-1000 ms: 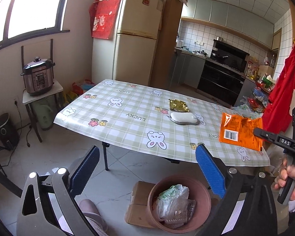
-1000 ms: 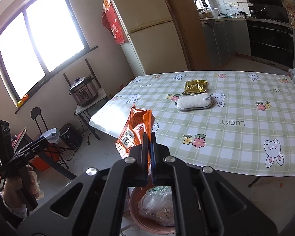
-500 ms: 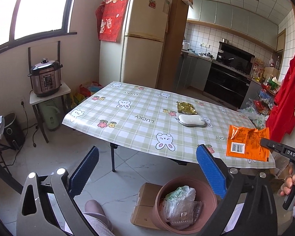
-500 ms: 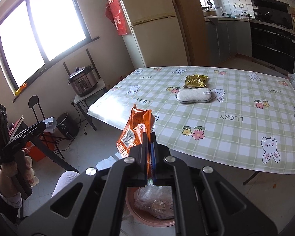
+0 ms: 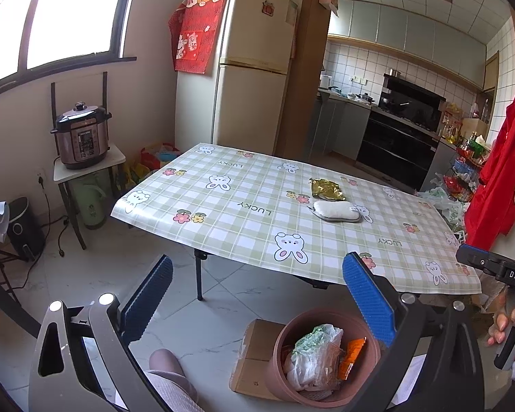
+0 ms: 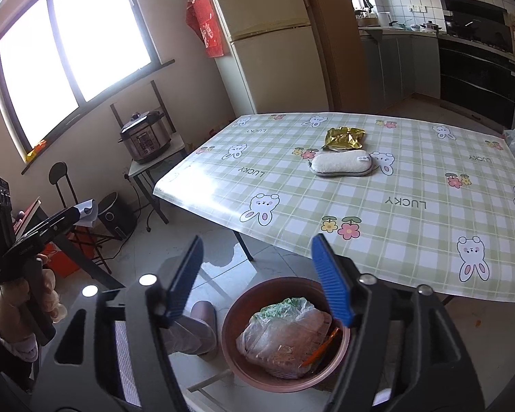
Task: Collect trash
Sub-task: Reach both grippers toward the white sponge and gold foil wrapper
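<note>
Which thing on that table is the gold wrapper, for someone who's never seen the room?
Find the table with the green checked bunny cloth, in front of the fridge. Two things lie near its far middle. The gold wrapper is the crumpled, shiny foil one, just behind the white oval sponge.

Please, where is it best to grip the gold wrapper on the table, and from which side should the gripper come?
Probably the gold wrapper is best taken at its crumpled, raised left edge, coming from above on the window side. It lies nearly flat, and the white sponge lies close along its near side, so that approach is blocked.
</note>
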`<state>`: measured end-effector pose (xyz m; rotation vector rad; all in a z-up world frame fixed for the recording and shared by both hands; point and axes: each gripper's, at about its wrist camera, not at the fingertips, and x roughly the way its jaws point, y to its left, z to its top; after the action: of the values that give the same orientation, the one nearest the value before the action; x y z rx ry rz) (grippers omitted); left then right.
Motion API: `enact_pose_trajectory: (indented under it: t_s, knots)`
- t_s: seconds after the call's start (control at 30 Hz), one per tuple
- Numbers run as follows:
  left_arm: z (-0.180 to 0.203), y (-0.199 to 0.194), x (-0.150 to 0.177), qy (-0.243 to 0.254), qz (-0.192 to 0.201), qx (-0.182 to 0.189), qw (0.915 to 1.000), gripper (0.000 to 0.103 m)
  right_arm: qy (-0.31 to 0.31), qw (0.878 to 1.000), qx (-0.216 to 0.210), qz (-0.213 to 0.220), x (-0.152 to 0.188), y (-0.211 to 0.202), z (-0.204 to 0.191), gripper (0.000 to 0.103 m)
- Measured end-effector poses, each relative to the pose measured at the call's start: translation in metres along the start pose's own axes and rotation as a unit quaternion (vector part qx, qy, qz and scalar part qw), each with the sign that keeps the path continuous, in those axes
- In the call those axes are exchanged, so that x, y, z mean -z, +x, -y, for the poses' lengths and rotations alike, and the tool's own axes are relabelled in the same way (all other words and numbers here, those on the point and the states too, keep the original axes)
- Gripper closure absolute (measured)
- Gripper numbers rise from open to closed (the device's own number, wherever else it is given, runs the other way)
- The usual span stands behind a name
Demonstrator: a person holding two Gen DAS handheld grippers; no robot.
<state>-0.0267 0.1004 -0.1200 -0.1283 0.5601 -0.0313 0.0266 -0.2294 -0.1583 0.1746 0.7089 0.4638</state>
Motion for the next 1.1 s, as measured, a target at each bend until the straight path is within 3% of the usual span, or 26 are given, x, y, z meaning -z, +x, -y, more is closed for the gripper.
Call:
enact_pose_trajectory:
  t_s: [0.13,0.3,0.8,1.1]
  knots:
    - [0.001,0.001,0.001,0.003,-0.002,-0.002,1.0000,0.006,0.001,1.000,0.011,0.003,0.000,0.000,0.001,0.012]
    - [0.003,0.005,0.000,0.012,-0.003,-0.012,0.9999,0.006,0.007,1.000,0.029,0.003,-0.002,0.005,0.007,0.006]
    - [-0.010,0.036,-0.004,0.001,-0.030,-0.034,0.9990,0.006,0.003,0.998,0.060,-0.026,-0.012,0.039,0.021,0.006]
    - [-0.023,0.068,-0.011,-0.025,-0.053,-0.024,0.9980,0.006,0.002,0.996,0.078,-0.046,-0.024,0.065,0.039,0.006]
